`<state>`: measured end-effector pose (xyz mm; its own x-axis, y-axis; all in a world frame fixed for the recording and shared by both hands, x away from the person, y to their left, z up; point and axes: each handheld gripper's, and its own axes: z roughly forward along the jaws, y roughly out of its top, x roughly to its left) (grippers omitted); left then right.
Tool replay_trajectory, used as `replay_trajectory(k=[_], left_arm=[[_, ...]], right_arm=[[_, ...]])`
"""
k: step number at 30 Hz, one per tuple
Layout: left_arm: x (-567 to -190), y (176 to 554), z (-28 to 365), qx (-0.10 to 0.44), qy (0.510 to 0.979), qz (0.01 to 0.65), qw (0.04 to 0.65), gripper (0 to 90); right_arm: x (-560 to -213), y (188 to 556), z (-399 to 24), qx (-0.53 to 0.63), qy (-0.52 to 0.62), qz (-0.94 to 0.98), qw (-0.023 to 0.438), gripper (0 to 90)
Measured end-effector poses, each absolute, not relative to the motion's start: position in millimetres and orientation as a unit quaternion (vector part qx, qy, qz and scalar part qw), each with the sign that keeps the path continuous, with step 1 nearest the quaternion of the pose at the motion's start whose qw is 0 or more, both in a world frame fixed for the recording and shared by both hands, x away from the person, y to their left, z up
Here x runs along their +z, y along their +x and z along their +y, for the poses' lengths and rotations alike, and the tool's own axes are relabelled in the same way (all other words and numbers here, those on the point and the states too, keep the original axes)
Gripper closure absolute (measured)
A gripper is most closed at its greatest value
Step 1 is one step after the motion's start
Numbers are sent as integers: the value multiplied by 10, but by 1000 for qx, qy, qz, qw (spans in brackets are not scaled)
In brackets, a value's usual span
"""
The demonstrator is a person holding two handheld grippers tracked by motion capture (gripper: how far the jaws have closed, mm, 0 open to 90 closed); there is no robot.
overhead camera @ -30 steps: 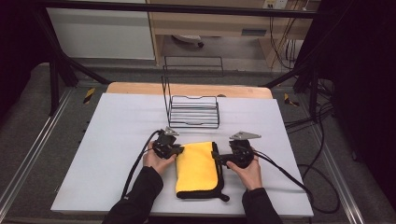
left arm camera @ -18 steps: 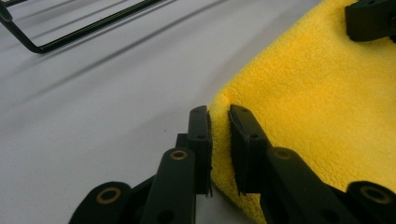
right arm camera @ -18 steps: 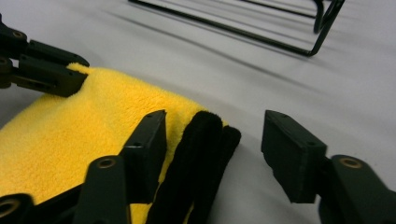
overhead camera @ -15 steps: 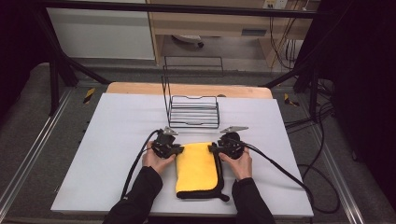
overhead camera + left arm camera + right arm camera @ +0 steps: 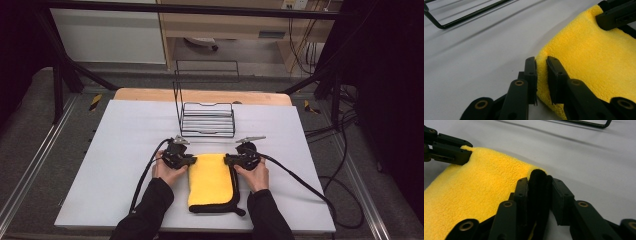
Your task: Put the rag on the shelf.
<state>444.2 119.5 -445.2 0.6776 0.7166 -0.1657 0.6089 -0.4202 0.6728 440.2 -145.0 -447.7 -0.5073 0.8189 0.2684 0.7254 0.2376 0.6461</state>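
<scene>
We see a folded yellow cloth (image 5: 212, 181) lying on the white worktop (image 5: 125, 150), near its front edge, in front of a black wire rack (image 5: 207, 119). Our left claw (image 5: 186, 161) pinches the cloth's far left corner, its jaws pressed on the yellow pile. Our right claw (image 5: 231, 160) has just been closing on the far right corner, and its jaws now grip the black-edged fold there. Both hands rest low on the worktop
</scene>
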Motion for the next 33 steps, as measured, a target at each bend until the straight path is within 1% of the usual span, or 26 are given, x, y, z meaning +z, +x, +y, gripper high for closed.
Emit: replay_trajectory(k=[5, 9, 11, 15, 22, 33], left_arm=[[-4447, 4438, 1196, 76, 840, 393, 366, 787], [-4433, 4445, 1224, 67, 835, 398, 374, 804], [-4419, 4446, 1242, 62, 832, 399, 380, 809], [-4379, 4412, 1263, 68, 828, 396, 391, 815], [-4252, 4352, 1321, 69, 819, 387, 418, 817], [-4047, 4253, 1329, 87, 818, 368, 433, 817]], right_arm=[[-4469, 4412, -1452, 374, 493, 784, 52, 764], [-4446, 4402, -1462, 377, 487, 786, 57, 782], [-4430, 4389, -1465, 380, 485, 786, 60, 784], [-4376, 4357, -1475, 389, 482, 782, 66, 786], [-4215, 4233, -1509, 419, 471, 773, 76, 786], [-4022, 4080, -1534, 444, 458, 765, 93, 786]])
